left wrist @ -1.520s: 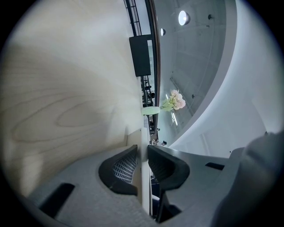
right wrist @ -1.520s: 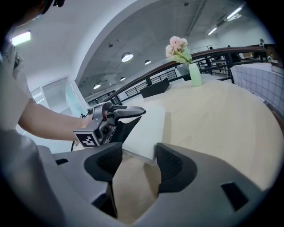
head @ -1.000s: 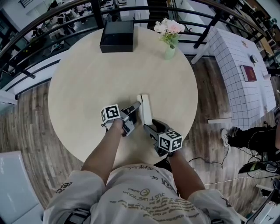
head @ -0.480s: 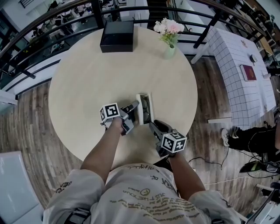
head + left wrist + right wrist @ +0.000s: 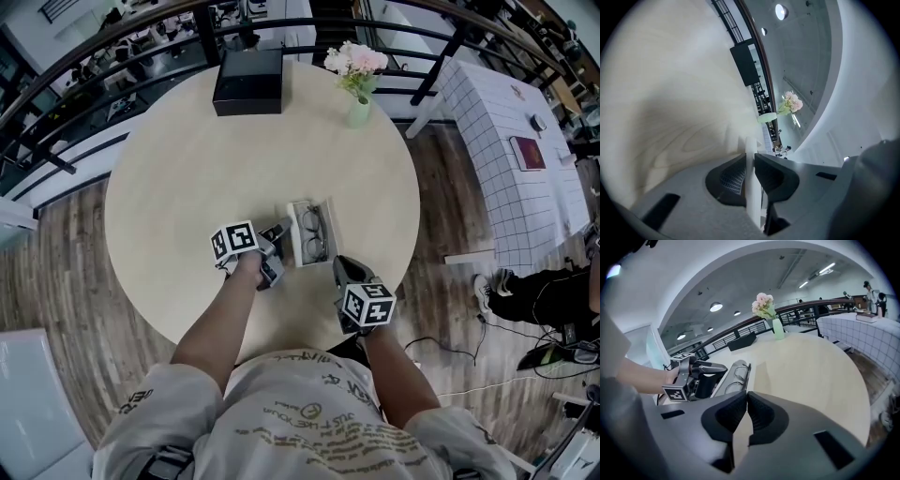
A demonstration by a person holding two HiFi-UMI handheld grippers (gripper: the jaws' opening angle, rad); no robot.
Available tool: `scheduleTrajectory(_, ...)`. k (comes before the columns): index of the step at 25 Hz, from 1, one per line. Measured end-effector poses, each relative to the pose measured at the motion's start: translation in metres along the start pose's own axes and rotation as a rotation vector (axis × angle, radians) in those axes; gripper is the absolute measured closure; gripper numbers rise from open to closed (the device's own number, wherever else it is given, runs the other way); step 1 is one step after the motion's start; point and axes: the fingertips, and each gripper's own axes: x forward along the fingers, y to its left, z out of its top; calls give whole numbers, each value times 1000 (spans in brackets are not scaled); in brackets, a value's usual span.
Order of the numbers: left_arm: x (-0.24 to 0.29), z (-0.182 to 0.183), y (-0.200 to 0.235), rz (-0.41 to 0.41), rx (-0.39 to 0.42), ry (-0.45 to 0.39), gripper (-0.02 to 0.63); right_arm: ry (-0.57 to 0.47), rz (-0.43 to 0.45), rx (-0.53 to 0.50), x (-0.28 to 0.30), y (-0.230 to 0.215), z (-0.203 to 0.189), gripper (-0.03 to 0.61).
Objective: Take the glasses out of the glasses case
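**A:** Where is the glasses case [image 5: 300,249]?

**B:** On the round pale surface [image 5: 197,159], close to its near edge and a little right of the middle. It lies open, its long side running from the near edge toward the far one.

**A:** And the glasses [image 5: 315,232]?

**B:** Inside the case. The dark frame lies flat in the open tray and both lenses show. Neither tool touches them.

**A:** What about the left tool [image 5: 281,232]?

**B:** It reaches in from the case's left side and grasps a thin white edge of the case. In the left gripper view that white panel stands upright between the two pads, with both pads against it. The jaws have just been closing on it.

**A:** The right tool [image 5: 343,264]?

**B:** Clenched with nothing in it. In the right gripper view the pads meet, and only bare surface shows past them. It sits near the case's near right corner, apart from the case, and points toward the far edge.

**A:** Anything else on the surface?

**B:** A black box [image 5: 248,80] at the far edge. A pale green vase [image 5: 359,112] with pink flowers [image 5: 354,62] stands at the far right edge. Both are well apart from the case.
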Motion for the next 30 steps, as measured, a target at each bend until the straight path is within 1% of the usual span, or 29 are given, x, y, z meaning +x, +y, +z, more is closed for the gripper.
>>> scheduleTrajectory(1, -1, 0, 1, 25, 22, 1, 552, 7, -22, 1, 0, -4, -1, 558)
scheduleTrajectory(3, -2, -1, 5, 73, 63, 8, 598, 19, -50, 8, 1, -8, -2, 560)
scheduleTrajectory(6, -5, -2, 8, 111, 94, 19, 598, 28, -77, 31, 2, -11, -3, 560)
scheduleTrajectory(11, -7, -4, 9, 156, 136, 33, 598, 42, -109, 117, 3, -21, -6, 560)
scheduleTrajectory(14, -11, -3, 9, 168, 158, 26, 598, 38, -120, 110, 4, -20, -5, 560)
scheduleTrajectory(16, -15, 0, 5, 178, 187, 11, 598, 39, -118, 97, 4, -17, -6, 560)
scheduleTrajectory(19, -21, 1, -11, 202, 278, 2, 598, 62, -119, 70, 5, -13, -11, 558)
scheduleTrajectory(21, -22, -5, -27, 203, 348, 14, 598, 65, -118, 57, 5, -11, -14, 558)
scheduleTrajectory(23, -19, -15, -44, 180, 387, 34, 597, 62, -97, 57, 3, -6, -14, 558)
scheduleTrajectory(26, -12, -32, -62, 144, 395, 69, 597, 58, -69, 58, -1, -2, -10, 557)
scheduleTrajectory(29, -4, -47, -65, 151, 402, 112, 586, 61, -57, 36, -6, 0, -5, 557)
scheduleTrajectory(30, -1, -51, -65, 156, 400, 126, 565, 60, -51, 28, -8, 1, -3, 557)
